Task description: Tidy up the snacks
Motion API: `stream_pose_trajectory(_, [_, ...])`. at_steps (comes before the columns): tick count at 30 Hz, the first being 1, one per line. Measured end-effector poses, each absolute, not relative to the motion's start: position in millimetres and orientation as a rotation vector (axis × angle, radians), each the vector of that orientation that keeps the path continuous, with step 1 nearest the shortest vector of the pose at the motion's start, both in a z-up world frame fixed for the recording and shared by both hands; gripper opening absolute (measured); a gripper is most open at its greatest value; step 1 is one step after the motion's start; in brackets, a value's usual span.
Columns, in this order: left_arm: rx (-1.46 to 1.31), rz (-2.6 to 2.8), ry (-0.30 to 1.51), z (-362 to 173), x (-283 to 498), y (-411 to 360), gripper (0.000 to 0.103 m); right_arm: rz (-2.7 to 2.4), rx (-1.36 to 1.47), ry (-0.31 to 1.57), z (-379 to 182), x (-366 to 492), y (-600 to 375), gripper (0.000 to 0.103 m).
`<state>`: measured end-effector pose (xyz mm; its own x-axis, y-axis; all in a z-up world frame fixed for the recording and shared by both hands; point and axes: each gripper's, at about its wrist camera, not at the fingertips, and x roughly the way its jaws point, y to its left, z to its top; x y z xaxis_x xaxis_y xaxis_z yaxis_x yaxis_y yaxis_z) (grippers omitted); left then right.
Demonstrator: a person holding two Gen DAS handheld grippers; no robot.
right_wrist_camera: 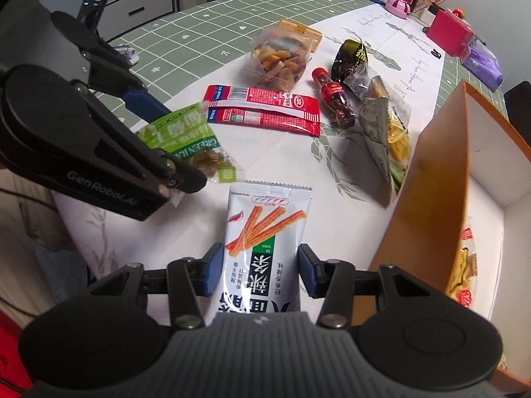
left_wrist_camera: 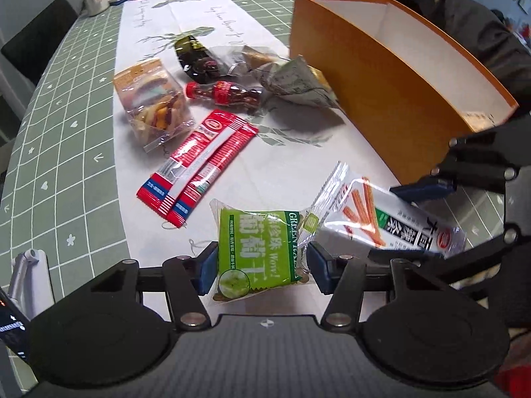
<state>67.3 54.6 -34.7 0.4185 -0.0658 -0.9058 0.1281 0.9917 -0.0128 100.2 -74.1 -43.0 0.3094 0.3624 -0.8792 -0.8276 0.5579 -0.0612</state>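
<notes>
Both tools gripping snack pkts

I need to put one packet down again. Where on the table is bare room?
Bare cloth lies between the red packets, the spicy sticks and the orange box. The green grid cloth left of the snacks is free. Around the cola bottle it is crowded.

Left gripper (left_wrist_camera: 260,267) low over table runner (left_wrist_camera: 282,162), blue pads either side of green raisin packet (left_wrist_camera: 262,252), pressing its edges. Right gripper (right_wrist_camera: 255,270) just beside it, nearer orange box (right_wrist_camera: 431,199), pads flanking white spicy-stick packet (right_wrist_camera: 262,252), contact unclear. Grippers angled toward each other, nearly touching.
</notes>
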Motion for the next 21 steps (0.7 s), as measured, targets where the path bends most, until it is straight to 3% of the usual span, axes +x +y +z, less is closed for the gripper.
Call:
stream_pose_trajectory(8, [0.176,-0.246,1.183,-10.1,52.5,28.4,0.064,0.868,-0.585,0.969,-13.9,83.8,-107.4,0.047])
stream_pose_trajectory(21, [0.397,-0.346,1.110,48.1,62.9,-22.9,0.064,0.797,-0.617,0.819,54.2,80.0,-153.9,0.047])
